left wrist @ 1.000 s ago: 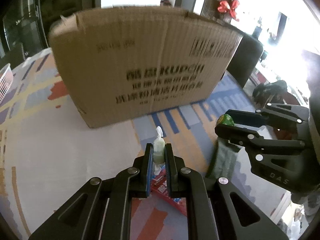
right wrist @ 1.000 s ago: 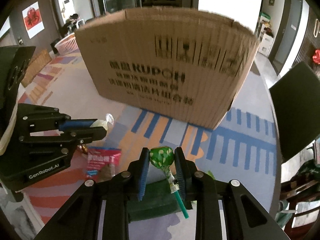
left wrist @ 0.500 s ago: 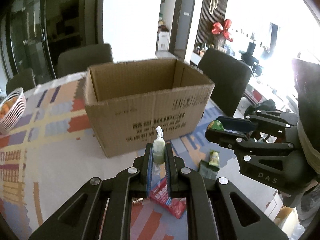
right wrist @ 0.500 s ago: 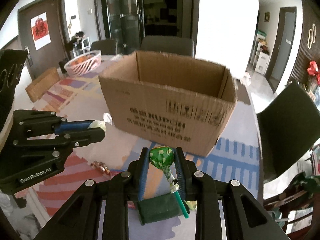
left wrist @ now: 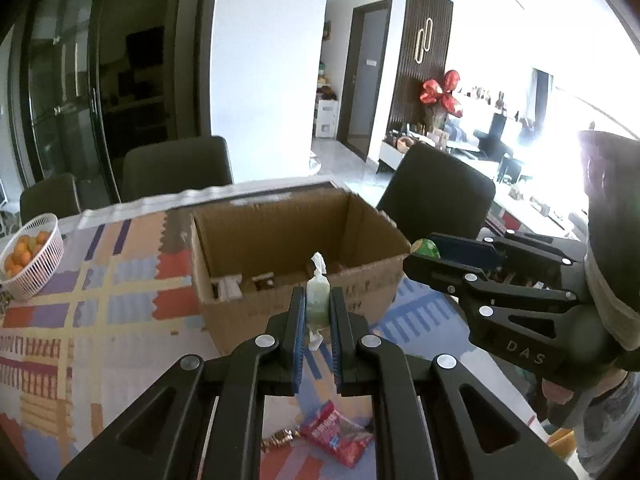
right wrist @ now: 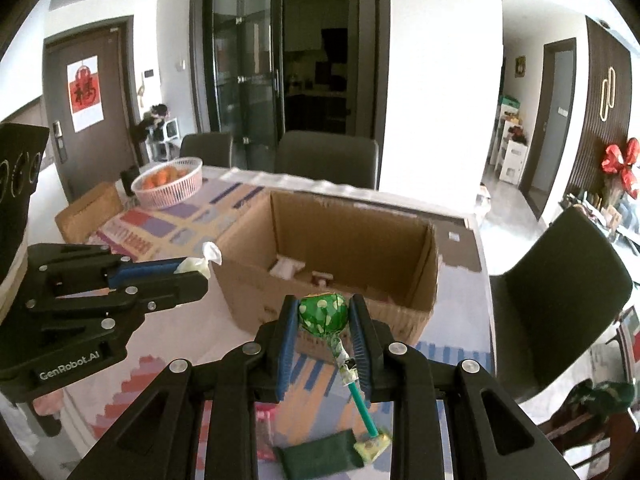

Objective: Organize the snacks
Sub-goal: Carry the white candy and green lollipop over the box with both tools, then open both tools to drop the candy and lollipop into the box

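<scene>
A: Where do the two grippers stand?

B: Both hang in the air on the near side of the open cardboard box [left wrist: 296, 240]; the left gripper [left wrist: 318, 312] has its jaws clenched on a pale green twist-wrapped candy [left wrist: 317, 300], which stands upright between the blue pads with its white twisted end on top; the right gripper [right wrist: 324, 322] grasps a green lollipop [right wrist: 322, 314] with pale dots by its round head, the teal stick [right wrist: 362, 408] slanting down towards the camera.

A: And the box itself?

B: It sits on the worktop [left wrist: 100, 320], which is covered by a patterned cloth in orange, purple and yellow; its top is open, and a few small packets lie on the bottom [right wrist: 288, 268], too small to name.

A: What snacks lie outside the box?

B: In the left wrist view a red packet [left wrist: 336, 436] lies on the cloth below the jaws, with a small gold-wrapped sweet [left wrist: 278, 438] just beside it; in the right wrist view a dark green packet [right wrist: 320, 454] lies near the bottom edge, and a small yellow-green sweet [right wrist: 372, 446] touches its right end.

A: Anything else on the worktop?

B: A white basket [left wrist: 34, 264] of oranges stands towards the far left, well apart from the box; dark chairs [right wrist: 326, 160] stand round the far side.
</scene>
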### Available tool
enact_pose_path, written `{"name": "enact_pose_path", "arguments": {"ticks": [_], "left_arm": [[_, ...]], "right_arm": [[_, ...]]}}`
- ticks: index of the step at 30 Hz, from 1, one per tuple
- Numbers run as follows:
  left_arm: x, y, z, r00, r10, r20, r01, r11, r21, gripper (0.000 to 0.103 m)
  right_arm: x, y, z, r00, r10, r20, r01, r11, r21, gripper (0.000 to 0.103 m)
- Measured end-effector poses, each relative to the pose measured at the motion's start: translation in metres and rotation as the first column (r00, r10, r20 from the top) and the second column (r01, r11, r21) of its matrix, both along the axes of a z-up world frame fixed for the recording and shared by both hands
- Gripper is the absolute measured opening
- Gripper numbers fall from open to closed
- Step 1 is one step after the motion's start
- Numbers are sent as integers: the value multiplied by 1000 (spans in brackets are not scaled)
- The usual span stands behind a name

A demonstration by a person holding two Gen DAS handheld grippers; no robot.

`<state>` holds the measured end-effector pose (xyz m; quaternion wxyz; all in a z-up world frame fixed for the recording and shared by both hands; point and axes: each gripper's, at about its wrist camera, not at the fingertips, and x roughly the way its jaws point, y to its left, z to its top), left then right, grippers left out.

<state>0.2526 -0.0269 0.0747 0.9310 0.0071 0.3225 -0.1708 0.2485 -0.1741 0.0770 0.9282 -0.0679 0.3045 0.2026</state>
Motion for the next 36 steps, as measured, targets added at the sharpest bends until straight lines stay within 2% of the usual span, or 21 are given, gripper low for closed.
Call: {"name": "enact_pose_path", "arguments": {"ticks": [12,19,35,36], "left_arm": [[37,4,13,999,31,37,-32,999,26,13],[65,8,9,999,38,5,-38,999,10,13],[115,6,-24,995,64,-81,-62,998,19,13],[115,6,-25,994,70,-81,-68,997,24,22]], "right_arm": [[34,1,18,999,-32,27,32,999,4,27],[60,0,22,998,-58,28,58,998,5,27],[115,-5,-5,995,-97,-38,98,995,19,27],[117,-6,-8,994,-100,-43,101,995,21,27]]}}
